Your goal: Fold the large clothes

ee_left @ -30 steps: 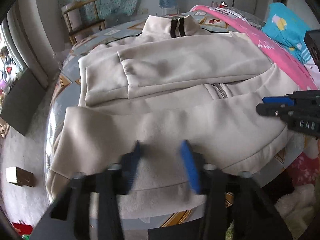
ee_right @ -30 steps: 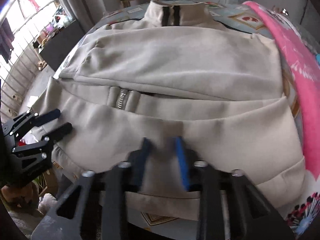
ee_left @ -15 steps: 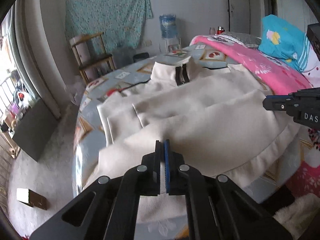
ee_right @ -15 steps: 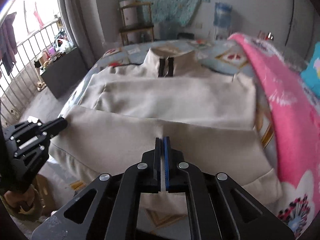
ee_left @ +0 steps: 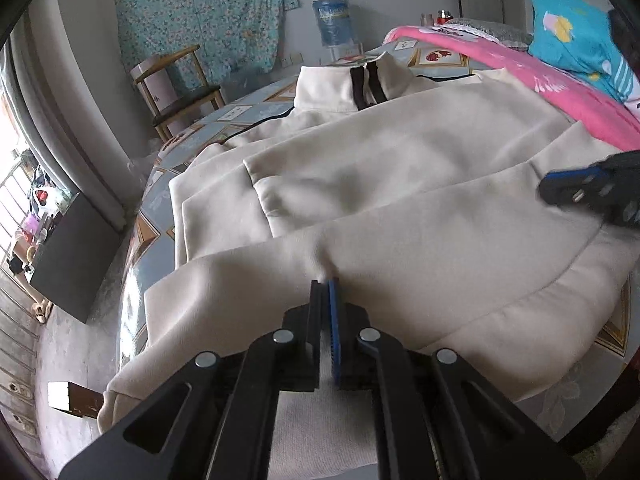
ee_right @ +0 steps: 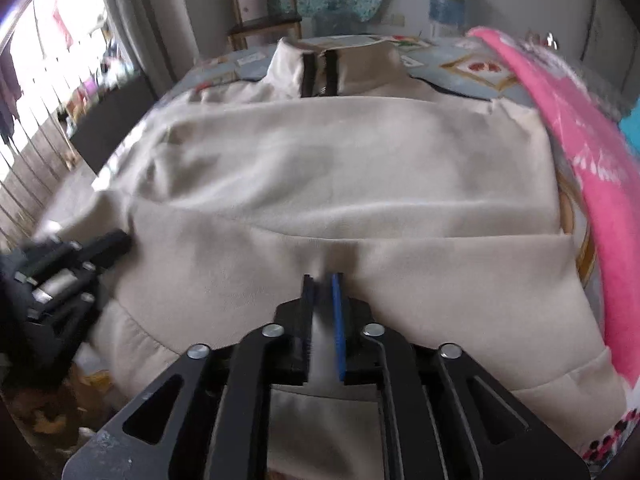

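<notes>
A cream zip-up jacket [ee_left: 400, 168] lies spread on the patterned bed cover [ee_left: 240, 114], collar with dark zipper bands [ee_left: 366, 84] at the far end. Its lower part is folded up over the middle. My left gripper [ee_left: 324, 282] is shut on a pinch of that folded layer. In the right wrist view the same jacket [ee_right: 340, 168] fills the frame. My right gripper [ee_right: 322, 278] has its jaws opening, a ridge of the cream cloth still standing between them. Each gripper shows at the edge of the other's view: right gripper [ee_left: 592, 192], left gripper [ee_right: 68, 272].
A pink blanket [ee_left: 540, 80] and a turquoise pillow [ee_left: 572, 28] lie along the right side of the bed. A wooden chair [ee_left: 176, 92] and a water bottle [ee_left: 334, 20] stand by the far wall. A dark cabinet [ee_left: 68, 252] stands left on the floor.
Both grippers closed on the jacket's lower part and carried it up toward the collar, covering the zipper. The right jaws have since parted slightly; the left stay shut.
</notes>
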A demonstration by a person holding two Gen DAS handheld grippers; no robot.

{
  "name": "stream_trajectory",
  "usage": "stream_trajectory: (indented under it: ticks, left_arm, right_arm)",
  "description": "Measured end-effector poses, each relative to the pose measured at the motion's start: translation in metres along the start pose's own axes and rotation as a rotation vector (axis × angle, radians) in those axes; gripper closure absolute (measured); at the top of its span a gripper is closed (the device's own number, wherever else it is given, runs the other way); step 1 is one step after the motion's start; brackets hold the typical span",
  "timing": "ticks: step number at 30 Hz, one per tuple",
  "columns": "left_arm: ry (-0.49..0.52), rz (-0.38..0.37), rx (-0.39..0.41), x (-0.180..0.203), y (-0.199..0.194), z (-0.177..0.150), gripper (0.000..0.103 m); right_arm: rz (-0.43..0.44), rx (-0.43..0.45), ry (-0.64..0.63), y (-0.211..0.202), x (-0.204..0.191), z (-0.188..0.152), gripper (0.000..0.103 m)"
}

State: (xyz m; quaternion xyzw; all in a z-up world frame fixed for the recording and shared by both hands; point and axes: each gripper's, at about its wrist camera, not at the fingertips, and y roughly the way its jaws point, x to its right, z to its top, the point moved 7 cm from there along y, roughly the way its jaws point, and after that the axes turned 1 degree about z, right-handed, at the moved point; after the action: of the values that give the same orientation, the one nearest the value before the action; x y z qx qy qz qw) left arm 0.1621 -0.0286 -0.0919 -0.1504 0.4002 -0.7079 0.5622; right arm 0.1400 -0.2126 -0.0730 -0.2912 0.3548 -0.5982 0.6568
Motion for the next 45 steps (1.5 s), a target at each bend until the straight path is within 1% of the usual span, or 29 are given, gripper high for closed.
stream_trajectory:
  ticks: [1, 2, 4, 6, 8, 9, 11, 12, 13, 14, 15, 16, 18, 20, 22, 24, 26, 28, 30, 32, 33, 35, 36, 38, 40, 41, 43, 44, 45]
  left_arm:
    - [0.0, -0.002, 0.0, 0.0, 0.0, 0.0, 0.098]
    - [0.0, -0.004, -0.001, 0.001, -0.001, 0.0, 0.098]
    - [0.0, -0.007, -0.003, 0.001, -0.001, 0.0, 0.098]
    - [0.001, -0.011, -0.004, 0.001, 0.0, 0.0, 0.098]
    - [-0.001, -0.018, -0.006, 0.001, 0.0, -0.001, 0.098]
    - [0.0, -0.02, -0.008, 0.001, 0.0, -0.001, 0.098]
    - [0.002, -0.022, -0.011, 0.0, 0.001, -0.001, 0.098]
    - [0.004, -0.021, -0.012, 0.0, 0.0, -0.001, 0.097]
    - [0.004, -0.02, -0.012, 0.0, 0.0, -0.002, 0.097]
    - [0.004, -0.019, -0.012, 0.0, 0.0, -0.002, 0.097]
    - [0.003, -0.018, -0.011, 0.0, 0.0, -0.002, 0.097]
    - [0.001, -0.02, -0.01, 0.0, -0.001, -0.003, 0.097]
    - [-0.006, -0.034, -0.009, 0.0, -0.002, -0.004, 0.097]
    - [-0.018, -0.056, -0.013, -0.002, -0.003, -0.006, 0.097]
    - [-0.028, -0.068, -0.017, -0.002, -0.004, -0.007, 0.097]
    - [-0.026, -0.068, -0.017, -0.001, -0.006, -0.009, 0.097]
    - [-0.021, -0.063, -0.015, 0.001, -0.006, -0.009, 0.097]
    - [-0.027, -0.063, -0.014, 0.001, -0.007, -0.009, 0.097]
    - [-0.03, -0.061, -0.013, 0.001, -0.007, -0.01, 0.097]
    - [-0.033, -0.059, -0.011, 0.001, -0.006, -0.009, 0.097]
    - [-0.033, -0.059, -0.009, 0.001, -0.006, -0.01, 0.097]
    - [-0.032, -0.059, -0.006, 0.001, -0.007, -0.01, 0.097]
    - [-0.031, -0.06, -0.005, 0.001, -0.007, -0.01, 0.097]
    - [-0.031, -0.064, -0.004, 0.0, -0.006, -0.01, 0.097]
    - [-0.032, -0.067, -0.004, 0.0, -0.006, -0.01, 0.097]
    - [-0.033, -0.069, -0.003, 0.0, -0.006, -0.01, 0.097]
    - [-0.033, -0.068, -0.002, 0.0, -0.007, -0.01, 0.097]
    - [-0.034, -0.068, -0.003, 0.0, -0.007, -0.01, 0.097]
    - [-0.037, -0.069, -0.003, -0.001, -0.007, -0.01, 0.097]
  right_arm:
    - [0.009, 0.014, 0.033, -0.009, 0.01, 0.003, 0.077]
    - [-0.006, 0.05, 0.083, -0.025, 0.029, 0.006, 0.069]
    - [-0.035, 0.092, 0.157, -0.049, 0.062, 0.008, 0.064]
    - [-0.072, 0.104, 0.222, -0.063, 0.096, 0.006, 0.062]
    - [-0.089, 0.082, 0.276, -0.064, 0.123, 0.001, 0.062]
    - [-0.099, 0.057, 0.29, -0.061, 0.133, -0.003, 0.062]
    - [-0.105, 0.023, 0.287, -0.053, 0.141, -0.007, 0.063]
    - [-0.098, 0.005, 0.279, -0.047, 0.141, -0.009, 0.066]
    - [-0.091, -0.009, 0.266, -0.042, 0.14, -0.01, 0.079]
    - [-0.109, -0.018, 0.24, -0.037, 0.138, -0.011, 0.091]
    - [-0.137, -0.02, 0.216, -0.036, 0.135, -0.013, 0.096]
    - [-0.16, -0.015, 0.187, -0.037, 0.131, -0.013, 0.098]
    - [-0.187, 0.04, 0.14, -0.049, 0.121, -0.009, 0.098]
    - [-0.223, 0.112, 0.11, -0.066, 0.115, -0.001, 0.099]
    - [-0.24, 0.145, 0.102, -0.072, 0.116, 0.004, 0.099]
    - [-0.256, 0.133, 0.101, -0.066, 0.122, 0.003, 0.099]
    - [-0.271, 0.099, 0.104, -0.046, 0.133, 0.001, 0.098]
    - [-0.273, 0.074, 0.113, -0.025, 0.141, -0.004, 0.096]
    - [-0.31, 0.072, 0.096, -0.022, 0.142, -0.006, 0.091]
    - [-0.344, 0.073, 0.105, -0.033, 0.142, -0.003, 0.063]
    - [-0.357, 0.08, 0.114, -0.04, 0.144, -0.003, 0.058]
    - [-0.366, 0.119, 0.146, -0.064, 0.148, 0.0, 0.057]
    - [-0.362, 0.14, 0.158, -0.074, 0.147, 0.001, 0.057]
    - [-0.315, 0.182, 0.167, -0.095, 0.138, 0.005, 0.057]
    - [-0.221, 0.226, 0.132, -0.109, 0.111, 0.012, 0.061]
    - [-0.161, 0.231, 0.109, -0.109, 0.094, 0.014, 0.064]
    - [0.012, 0.191, 0.032, -0.091, 0.044, 0.016, 0.068]
    - [0.059, 0.167, -0.002, -0.081, 0.026, 0.015, 0.071]
    - [0.11, 0.12, -0.059, -0.063, -0.001, 0.012, 0.077]
